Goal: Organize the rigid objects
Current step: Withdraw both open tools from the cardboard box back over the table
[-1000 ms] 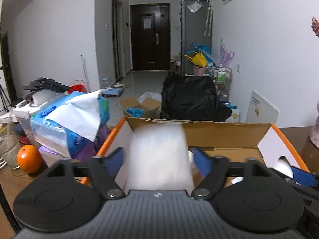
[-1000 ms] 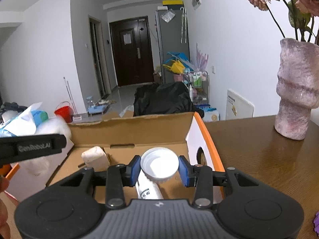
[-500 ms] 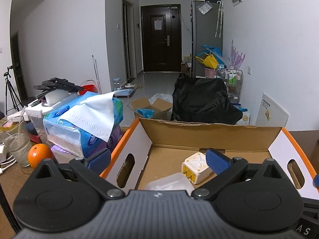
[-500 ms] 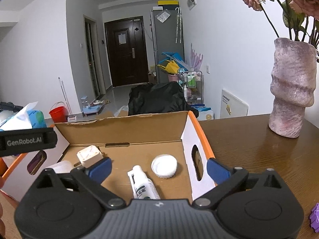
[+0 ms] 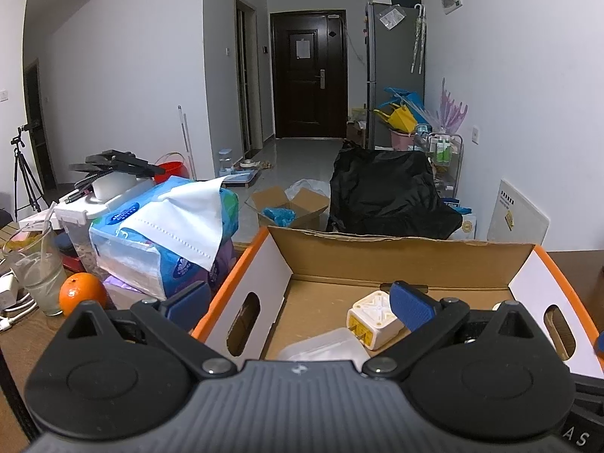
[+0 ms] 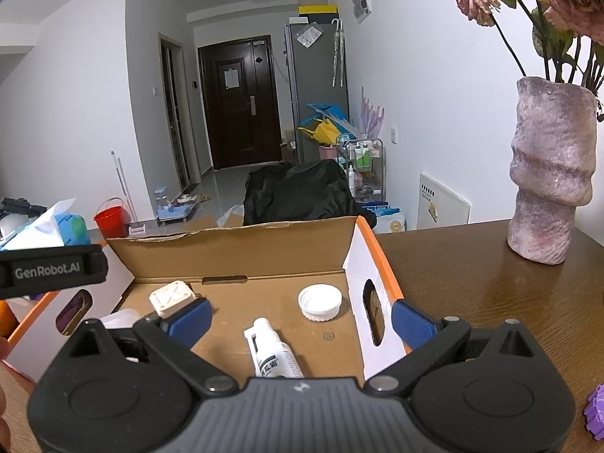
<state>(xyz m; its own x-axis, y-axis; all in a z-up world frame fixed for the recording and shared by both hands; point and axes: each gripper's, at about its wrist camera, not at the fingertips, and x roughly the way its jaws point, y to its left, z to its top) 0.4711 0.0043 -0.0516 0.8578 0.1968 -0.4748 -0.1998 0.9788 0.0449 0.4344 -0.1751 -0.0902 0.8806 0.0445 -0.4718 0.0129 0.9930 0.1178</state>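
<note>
the cardboard box [image 6: 234, 253], orange-edged with white side walls and oval handle cutouts, sits on the brown wooden table [image 6: 472, 283] and holds a white bottle cap [image 6: 320, 302] lying open side up, a white spray bottle [image 6: 273, 355] on its side, a white-and-yellow plug adapter [image 5: 372, 319] and a translucent plastic container [image 5: 324, 347]. my left tongs [image 5: 300, 300] and right tongs [image 6: 300, 319] both stand spread wide over the box, gripping nothing. tissue packs [image 5: 162, 238], an orange [image 5: 81, 292] and a glass [image 5: 34, 268] crowd the box's left side; a mauve vase [image 6: 547, 173] stands well right.
</note>
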